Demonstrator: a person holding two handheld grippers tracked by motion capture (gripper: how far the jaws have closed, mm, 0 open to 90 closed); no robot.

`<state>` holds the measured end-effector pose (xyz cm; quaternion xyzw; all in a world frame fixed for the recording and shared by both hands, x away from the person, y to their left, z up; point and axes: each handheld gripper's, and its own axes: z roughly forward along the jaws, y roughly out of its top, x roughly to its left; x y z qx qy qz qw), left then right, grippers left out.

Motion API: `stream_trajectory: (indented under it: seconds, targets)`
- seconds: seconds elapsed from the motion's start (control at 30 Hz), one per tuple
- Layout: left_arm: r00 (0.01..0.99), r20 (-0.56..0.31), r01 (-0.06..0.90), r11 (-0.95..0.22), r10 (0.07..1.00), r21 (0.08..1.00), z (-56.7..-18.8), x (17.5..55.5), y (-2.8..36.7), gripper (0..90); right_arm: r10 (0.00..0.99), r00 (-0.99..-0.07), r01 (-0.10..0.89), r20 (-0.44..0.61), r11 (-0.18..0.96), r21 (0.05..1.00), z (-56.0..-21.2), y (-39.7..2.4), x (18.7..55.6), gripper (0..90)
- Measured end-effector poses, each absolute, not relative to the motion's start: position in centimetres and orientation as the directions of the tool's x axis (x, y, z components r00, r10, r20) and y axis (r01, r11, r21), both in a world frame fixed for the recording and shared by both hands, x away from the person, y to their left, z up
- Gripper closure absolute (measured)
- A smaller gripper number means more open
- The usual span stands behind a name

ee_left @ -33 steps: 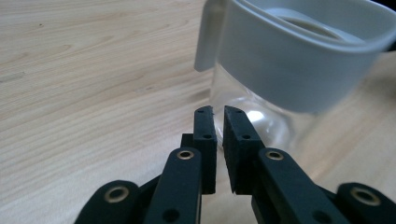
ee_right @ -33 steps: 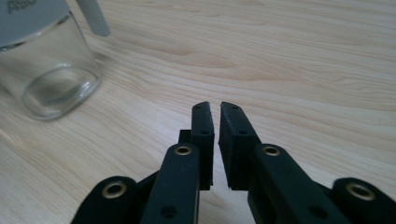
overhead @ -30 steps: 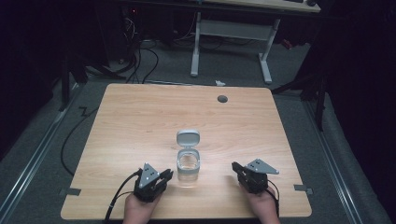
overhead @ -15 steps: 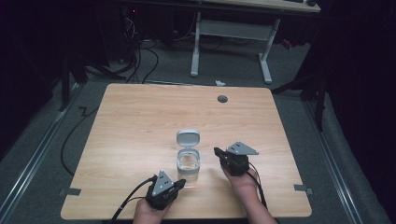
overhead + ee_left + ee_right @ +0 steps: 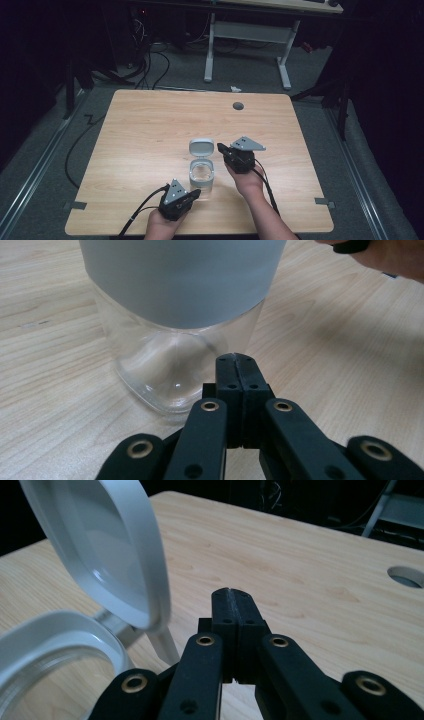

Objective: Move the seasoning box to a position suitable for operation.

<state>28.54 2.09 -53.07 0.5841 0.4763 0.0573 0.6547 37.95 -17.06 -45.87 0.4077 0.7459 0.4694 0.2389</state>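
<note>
So compared to half a second back, the right gripper [image 5: 221, 148] has slid in just beside the raised lid [image 5: 201, 146] of the jar [image 5: 202, 175], which sits near the middle of the table [image 5: 150, 125], while the left gripper [image 5: 196, 191] has nosed up to the jar's base, looks like they're lining up to flip that lid shut. Both sets of jaws are pressed together on nothing. The jar is clear glass with rounded corners and a matte grey collar, its lid a smooth hinged grey ring, on pale woodgrain

One table [image 5: 150, 130], one clear jar [image 5: 201, 175], two tongs: left [image 5: 192, 192], right [image 5: 221, 148].
</note>
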Motion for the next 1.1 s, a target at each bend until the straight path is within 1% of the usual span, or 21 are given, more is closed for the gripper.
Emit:
stream_trajectory:
  seconds: [0.13, 0.27, 0.6, 1.1]
  targets:
    - [0.549, -0.542, 0.474, 0.297, 0.636, 0.829, -53.2, 28.4, 1.9, 90.0, 0.825, -0.564, 0.367, 0.017, 0.232, 0.901, -45.2, -16.3, 38.3, 90.0]
    - [0.543, -0.553, 0.474, 0.313, 0.631, 0.823, -53.2, 28.5, 2.0, 90.0, 0.82, -0.573, 0.355, 0.02, 0.226, 0.907, -44.6, -16.0, 38.5, 90.0]
    - [0.547, -0.552, 0.475, 0.31, 0.629, 0.823, -53.2, 28.4, 2.0, 90.0, 0.812, -0.583, 0.343, 0.024, 0.219, 0.914, -44.0, -15.5, 38.5, 90.0]
    - [0.557, -0.532, 0.46, 0.297, 0.638, 0.837, -53.2, 28.3, 1.9, 89.9, 0.8, -0.6, 0.317, 0.01, 0.226, 0.921, -44.3, -16.0, 35.8, 90.0]
